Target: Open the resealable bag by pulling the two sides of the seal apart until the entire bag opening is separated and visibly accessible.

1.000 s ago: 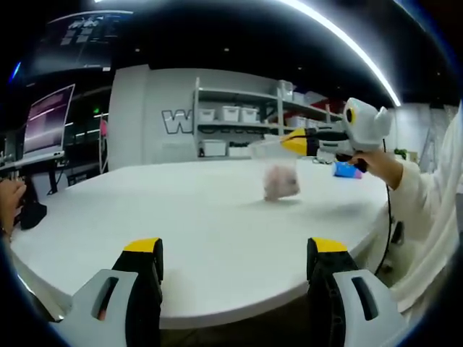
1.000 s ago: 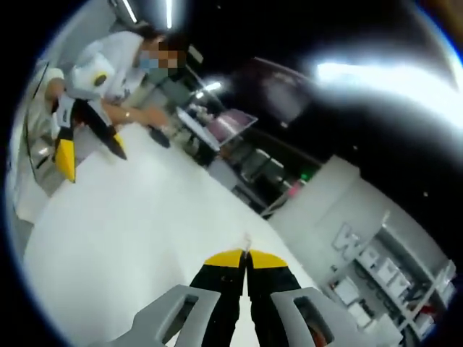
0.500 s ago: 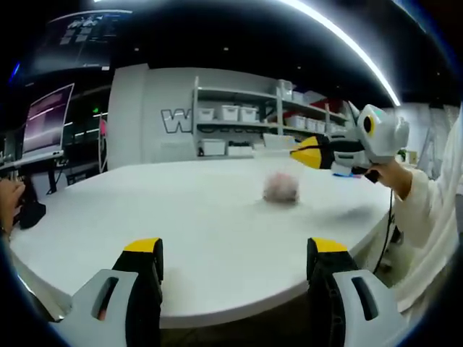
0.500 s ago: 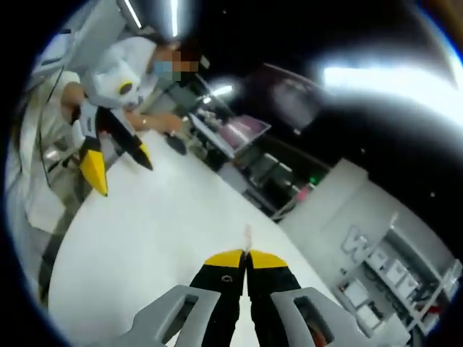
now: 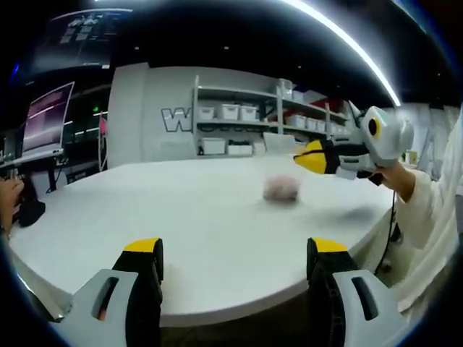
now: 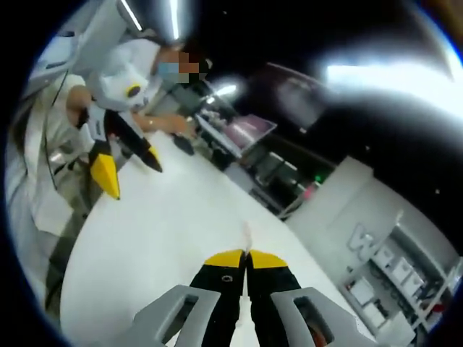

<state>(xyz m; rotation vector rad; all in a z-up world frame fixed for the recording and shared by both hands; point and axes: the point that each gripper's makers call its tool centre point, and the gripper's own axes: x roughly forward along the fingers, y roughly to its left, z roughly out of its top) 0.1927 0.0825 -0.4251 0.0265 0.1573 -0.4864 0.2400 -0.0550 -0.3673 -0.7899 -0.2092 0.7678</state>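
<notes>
— How do the left gripper's (image 5: 235, 271) fingers (image 5: 142, 254) stand?

— Spread wide, released, with nothing between them. In the left gripper view they rise over the near edge of the white table (image 5: 181, 217), touching neither it nor anything on it. In the right gripper view the same gripper shows at the far side of the table, its yellow tips apart, held by a person in a white sleeve.

— And the right gripper (image 6: 247, 258)?

— In the right gripper view its fingers (image 6: 226, 262) are pressed together, yellow tips meeting. A thin pale sliver sticks up just beyond the tips; it looks like a strip of clear film pinched there, but I cannot tell for certain what it is. In the left gripper view that gripper comes in from the right, raised above the table, tips closed to a point, a hand (image 5: 398, 177) around its body.

— Where is the resealable bag (image 5: 281, 188)?

— In the left gripper view it is a blurred pinkish lump on the table's far half, below and a little left of the right gripper's tips. A faint clear upper part seems to reach toward those tips, though the blur hides whether bag and fingers touch. I cannot tell if the seal is parted.

— Anything behind?

— Shelving (image 5: 239, 123) with white bins against a grey wall, and a monitor (image 5: 47, 119) at far left.
</notes>
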